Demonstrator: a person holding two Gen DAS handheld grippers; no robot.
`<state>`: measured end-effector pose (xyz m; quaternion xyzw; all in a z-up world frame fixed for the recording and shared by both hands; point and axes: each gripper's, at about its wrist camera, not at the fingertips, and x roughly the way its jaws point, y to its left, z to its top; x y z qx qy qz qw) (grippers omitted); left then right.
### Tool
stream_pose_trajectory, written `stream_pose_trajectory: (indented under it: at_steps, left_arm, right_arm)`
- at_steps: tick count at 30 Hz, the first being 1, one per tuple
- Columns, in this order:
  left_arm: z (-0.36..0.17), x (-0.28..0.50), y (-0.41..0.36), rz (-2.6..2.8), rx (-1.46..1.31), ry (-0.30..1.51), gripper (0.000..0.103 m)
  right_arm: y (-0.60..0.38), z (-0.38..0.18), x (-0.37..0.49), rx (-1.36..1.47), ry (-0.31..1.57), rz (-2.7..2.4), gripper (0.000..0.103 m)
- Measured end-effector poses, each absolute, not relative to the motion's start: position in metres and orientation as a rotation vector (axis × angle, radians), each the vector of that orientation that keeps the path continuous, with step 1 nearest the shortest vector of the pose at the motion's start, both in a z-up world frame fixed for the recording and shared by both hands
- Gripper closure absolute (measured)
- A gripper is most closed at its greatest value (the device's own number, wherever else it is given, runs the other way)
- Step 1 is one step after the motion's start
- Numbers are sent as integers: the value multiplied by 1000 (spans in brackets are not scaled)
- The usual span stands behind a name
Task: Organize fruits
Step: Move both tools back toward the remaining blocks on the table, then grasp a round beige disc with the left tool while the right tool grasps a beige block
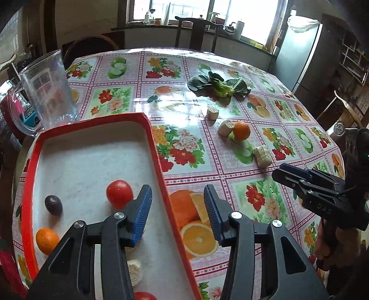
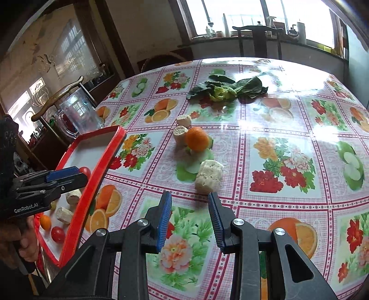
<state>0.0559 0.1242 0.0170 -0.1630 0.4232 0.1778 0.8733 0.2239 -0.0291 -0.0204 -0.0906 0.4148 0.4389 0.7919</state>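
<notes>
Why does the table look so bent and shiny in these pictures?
In both wrist views the fisheye lens bows the tablecloth grid outward. In the right wrist view window light glares white off the far cloth beyond the leafy greens; in the left wrist view a paler sheen lies beside the red tray.

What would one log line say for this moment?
left gripper: open over tray | right gripper: open, empty | orange: on table
</notes>
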Motion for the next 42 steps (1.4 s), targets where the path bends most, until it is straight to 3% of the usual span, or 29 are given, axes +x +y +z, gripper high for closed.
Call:
stream_pose_trajectory:
  at_steps: [10, 12, 27, 31, 42]
  left_arm:
    - [10, 114, 111, 311, -296, 918, 58]
    - [7, 128, 110, 298, -284, 927, 58]
    - [-23, 225, 103, 270, -211, 973, 58]
    - [-23, 228, 90, 241, -156, 969, 81]
    - [-11, 165, 49, 100, -216, 942, 82]
  right_arm:
    - [-15, -38, 259, -166, 924, 921, 67]
    - [-17, -40, 264, -139, 947, 954, 71]
    - [-73, -26, 253, -68, 928, 953, 72]
    - [-82, -21, 249, -44, 915, 949, 72]
    - [-105, -13, 236, -32, 901, 941, 72]
